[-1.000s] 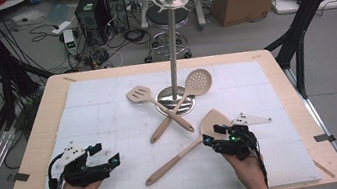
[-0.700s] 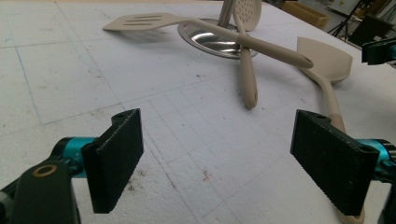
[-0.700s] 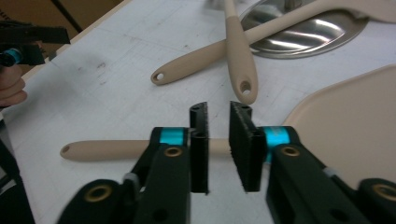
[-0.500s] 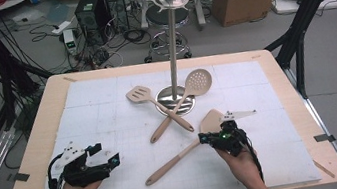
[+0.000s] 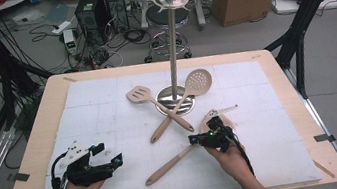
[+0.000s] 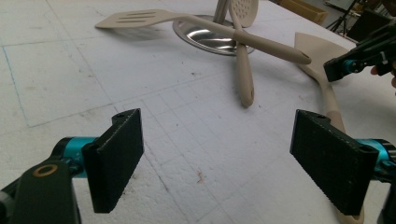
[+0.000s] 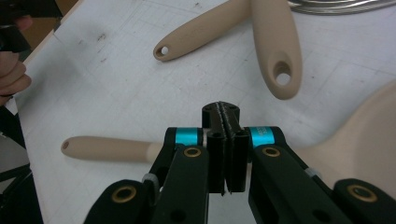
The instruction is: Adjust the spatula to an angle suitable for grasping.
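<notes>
Two shut jaws on my right gripper point(image 7: 225, 154) hover over the spatula point(image 5: 185, 153) at lower centre, left gripper point(image 6: 224, 163) open, so descending closed could shove its handle aside.

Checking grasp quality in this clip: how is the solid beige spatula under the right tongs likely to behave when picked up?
The spatula looks rigid, so it probably won't droop. Its rounded, smooth handle may slip or twist between the tongs. The broad flat blade makes it likely top-heavy, apt to pivot if gripped near the neck, where the right tongs sit shut.
</notes>
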`<state>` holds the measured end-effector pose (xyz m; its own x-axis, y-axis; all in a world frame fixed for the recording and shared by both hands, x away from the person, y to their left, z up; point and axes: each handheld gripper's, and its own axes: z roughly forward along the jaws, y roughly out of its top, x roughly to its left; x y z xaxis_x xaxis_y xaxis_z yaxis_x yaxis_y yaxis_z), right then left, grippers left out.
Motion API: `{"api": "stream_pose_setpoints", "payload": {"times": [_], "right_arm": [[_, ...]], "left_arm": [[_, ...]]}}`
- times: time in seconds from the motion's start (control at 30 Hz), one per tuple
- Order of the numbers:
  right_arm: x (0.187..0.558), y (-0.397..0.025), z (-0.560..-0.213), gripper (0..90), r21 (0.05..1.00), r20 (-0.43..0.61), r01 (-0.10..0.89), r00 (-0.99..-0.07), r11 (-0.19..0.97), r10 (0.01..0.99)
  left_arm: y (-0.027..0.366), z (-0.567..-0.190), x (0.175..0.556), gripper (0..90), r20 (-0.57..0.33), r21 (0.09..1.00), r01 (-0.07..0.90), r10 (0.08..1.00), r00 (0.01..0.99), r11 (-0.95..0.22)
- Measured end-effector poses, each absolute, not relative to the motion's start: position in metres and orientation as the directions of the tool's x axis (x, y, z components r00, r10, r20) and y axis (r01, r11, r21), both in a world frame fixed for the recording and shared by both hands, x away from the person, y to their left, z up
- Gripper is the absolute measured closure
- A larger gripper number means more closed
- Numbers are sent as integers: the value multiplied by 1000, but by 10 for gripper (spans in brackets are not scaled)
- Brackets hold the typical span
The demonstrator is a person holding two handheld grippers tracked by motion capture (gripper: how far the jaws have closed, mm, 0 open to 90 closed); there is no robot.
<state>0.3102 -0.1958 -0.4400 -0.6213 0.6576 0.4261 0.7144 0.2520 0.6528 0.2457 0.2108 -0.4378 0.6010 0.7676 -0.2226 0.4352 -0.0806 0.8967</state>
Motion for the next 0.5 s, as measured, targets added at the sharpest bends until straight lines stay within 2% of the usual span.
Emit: {"api": "stream_pose_setpoints", "payload": {"times": [0.33, 0.43, 0.5], "right_arm": [[321, -173, -449, 898, 620, 396, 717, -637, 319, 662], [321, -172, -451, 898, 605, 330, 704, -647, 372, 687], [321, -176, -451, 899, 608, 342, 705, -647, 365, 682]], "left_arm": [[210, -438, 245, 181, -222, 897, 434, 763, 607, -84], [210, -438, 245, 181, -223, 898, 433, 763, 607, -82], [210, -438, 245, 181, -221, 898, 432, 764, 606, -83]]}}
